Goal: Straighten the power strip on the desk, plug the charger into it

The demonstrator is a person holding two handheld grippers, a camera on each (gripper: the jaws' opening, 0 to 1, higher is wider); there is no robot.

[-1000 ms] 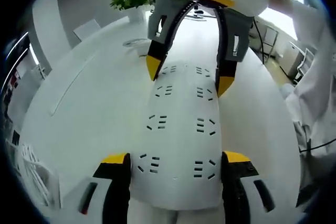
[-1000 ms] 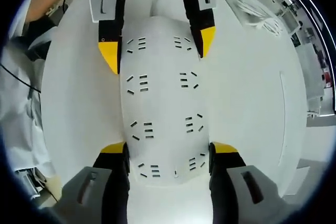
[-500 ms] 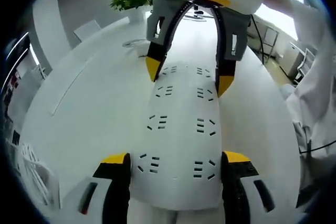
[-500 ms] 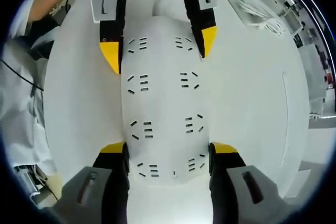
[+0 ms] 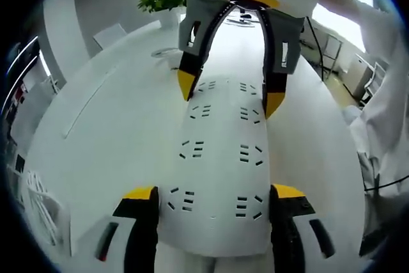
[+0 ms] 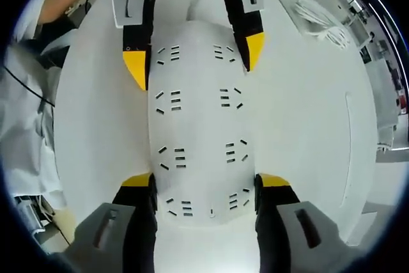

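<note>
White strip: the power strip [image 5: 220,171] lies flat on the pale desk [image 5: 102,126], running up the middle of the frame in both gripper views.
Left gripper: your left gripper [image 5: 214,199] has its yellow-tipped jaws pressed against the two long sides of the strip's near end, at the bottom centre of the left gripper view.
Right gripper: your right gripper [image 6: 203,187] clamps the opposite end the same way; it appears at the top centre of the left gripper view.
Step in hand: straightening, by my reading.
How to do it well: turn both ends together, keep the strip flat on the desk, and hold even pressure so neither end slips.
Cable: a white coil [image 6: 319,20] sits at the upper right of the right gripper view; whether the charger is there, you cannot tell.
</note>
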